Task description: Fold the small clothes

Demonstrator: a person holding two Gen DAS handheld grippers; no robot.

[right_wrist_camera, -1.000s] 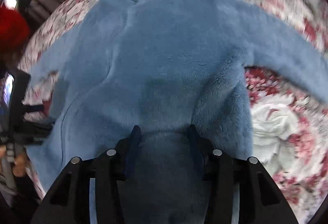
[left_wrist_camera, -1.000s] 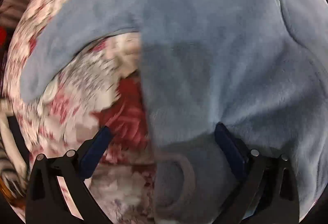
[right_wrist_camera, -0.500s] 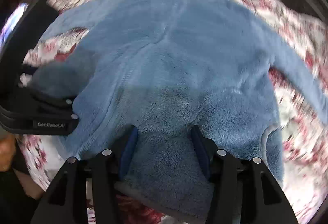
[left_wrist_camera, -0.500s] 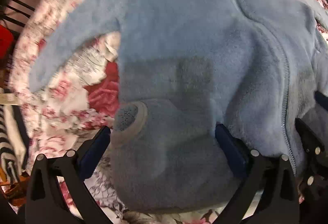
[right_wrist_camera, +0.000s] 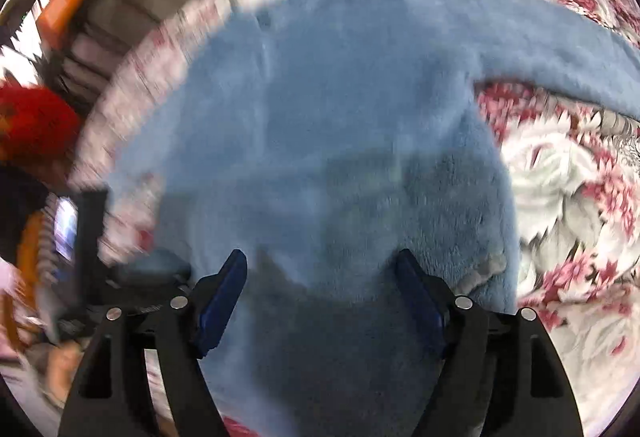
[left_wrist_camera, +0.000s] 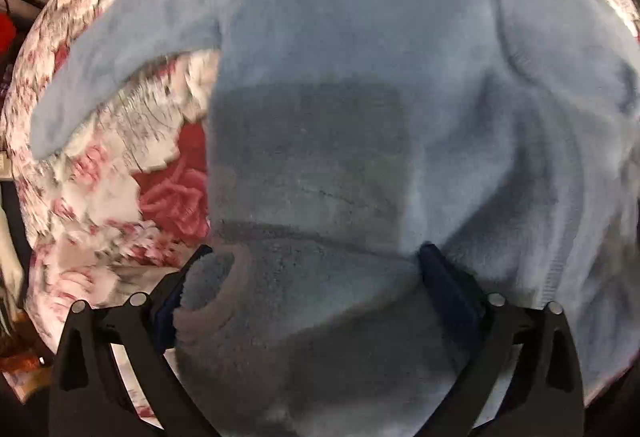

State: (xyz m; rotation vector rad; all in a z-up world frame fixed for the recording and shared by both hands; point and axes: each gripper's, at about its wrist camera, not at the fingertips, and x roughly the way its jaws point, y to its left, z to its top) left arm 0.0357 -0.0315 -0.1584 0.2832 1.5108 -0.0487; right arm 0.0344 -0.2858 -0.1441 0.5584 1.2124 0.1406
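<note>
Now: fluffy blue fleece jacket (left_wrist_camera: 360, 57) bottom folded up on floral quilt (right_wrist_camera: 560, 177); sleeves unfolded. Right gripper (right_wrist_camera: 320, 281) just opening, jaws clear of fleece; left gripper (left_wrist_camera: 316, 269) wide, fleece between.

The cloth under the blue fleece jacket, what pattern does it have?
Red and pink roses on white; the floral cloth shows best in the right wrist view.

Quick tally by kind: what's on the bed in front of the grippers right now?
Blue fleece jacket: 1
Floral bedspread: 1
Grippers: 2, left and right
Total: 4
Blurred clutter beyond the bed edge is not counted.
</note>
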